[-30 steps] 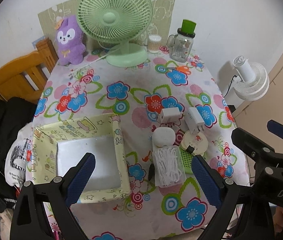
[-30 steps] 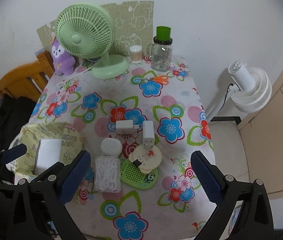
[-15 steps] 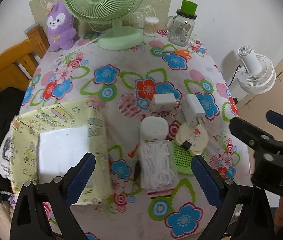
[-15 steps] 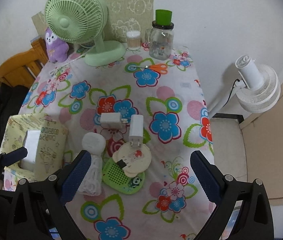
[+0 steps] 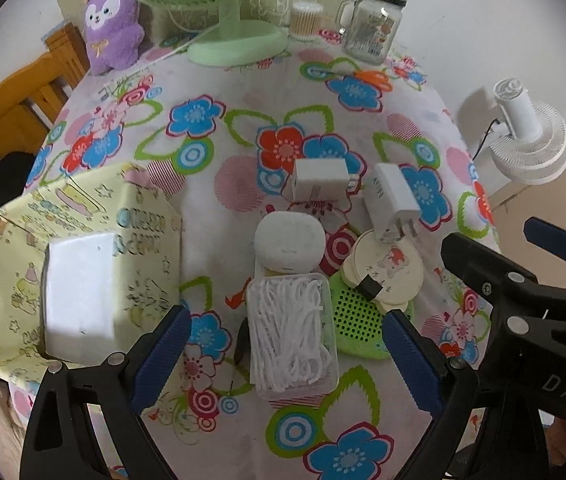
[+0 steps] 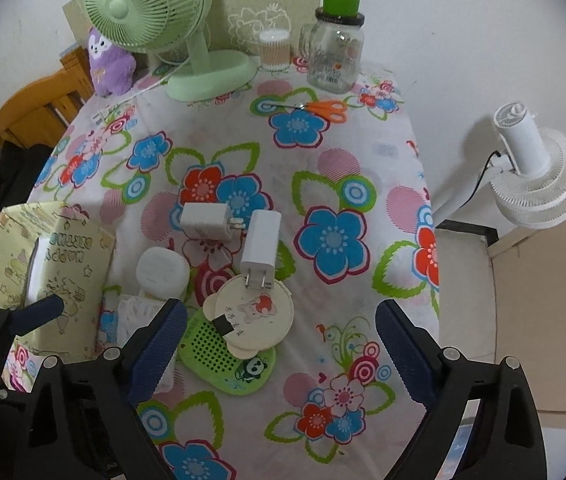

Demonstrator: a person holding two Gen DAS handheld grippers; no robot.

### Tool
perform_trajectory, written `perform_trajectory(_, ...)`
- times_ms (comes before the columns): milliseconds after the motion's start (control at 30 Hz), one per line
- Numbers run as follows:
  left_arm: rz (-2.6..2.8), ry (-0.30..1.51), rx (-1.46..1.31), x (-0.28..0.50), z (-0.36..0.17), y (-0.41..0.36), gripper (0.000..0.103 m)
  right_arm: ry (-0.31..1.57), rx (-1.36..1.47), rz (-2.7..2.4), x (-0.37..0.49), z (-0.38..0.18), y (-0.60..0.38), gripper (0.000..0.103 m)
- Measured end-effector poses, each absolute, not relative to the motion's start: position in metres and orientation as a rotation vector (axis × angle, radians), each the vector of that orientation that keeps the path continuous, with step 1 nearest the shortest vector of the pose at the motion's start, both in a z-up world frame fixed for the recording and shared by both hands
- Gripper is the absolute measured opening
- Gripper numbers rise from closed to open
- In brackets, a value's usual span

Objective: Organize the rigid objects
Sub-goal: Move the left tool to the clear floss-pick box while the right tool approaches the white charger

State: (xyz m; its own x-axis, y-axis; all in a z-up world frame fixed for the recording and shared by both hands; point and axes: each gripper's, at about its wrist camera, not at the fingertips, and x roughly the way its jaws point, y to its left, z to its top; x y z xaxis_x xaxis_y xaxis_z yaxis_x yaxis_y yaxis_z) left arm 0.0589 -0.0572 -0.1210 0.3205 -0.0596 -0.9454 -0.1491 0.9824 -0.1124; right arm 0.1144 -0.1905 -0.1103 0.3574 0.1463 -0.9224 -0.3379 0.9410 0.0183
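- The left tongs [image 5: 285,354] are held wide open above the near edge of the surface [image 5: 243,92]; nothing is gripped between the blue pads [image 5: 163,356].
- The right tongs [image 6: 277,350] are likewise spread wide and empty, hovering over the near right part of the surface.
- A clear box of white floss picks [image 5: 293,336] is seen lying directly between the left pads, untouched.
- A white rounded case [image 5: 289,242] is found at 12 o'clock of the clear box, touching its far end.
- Two white chargers are noted beyond it: one [image 5: 319,178] lying flat at 12 o'clock of the case, the other [image 5: 391,200] at 2 o'clock, its prongs resting on a cream round lid [image 5: 385,270].
- The lid overlaps a green perforated pad [image 6: 223,350], which lies at 3 o'clock of the clear box.
- A yellow patterned box [image 5: 83,256] with a white block inside is located at 9 o'clock of the cluster, at the left edge of the surface.
- At the far edge, a green fan [image 6: 187,32], a purple plush [image 6: 109,62], a glass jar with green lid [image 6: 337,48] and orange scissors [image 6: 325,110] are recorded.
- A white fan [image 6: 535,184] stands off the surface at 3 o'clock.
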Motion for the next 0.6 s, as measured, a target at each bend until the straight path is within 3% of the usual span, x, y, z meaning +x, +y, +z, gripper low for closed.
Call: perform_trajectory(600,0.111,1.338,-0.173,0.070,-0.167,-0.068,0.091,1.238,-0.201,0.351,0.134,-0.154,-0.182,0.094)
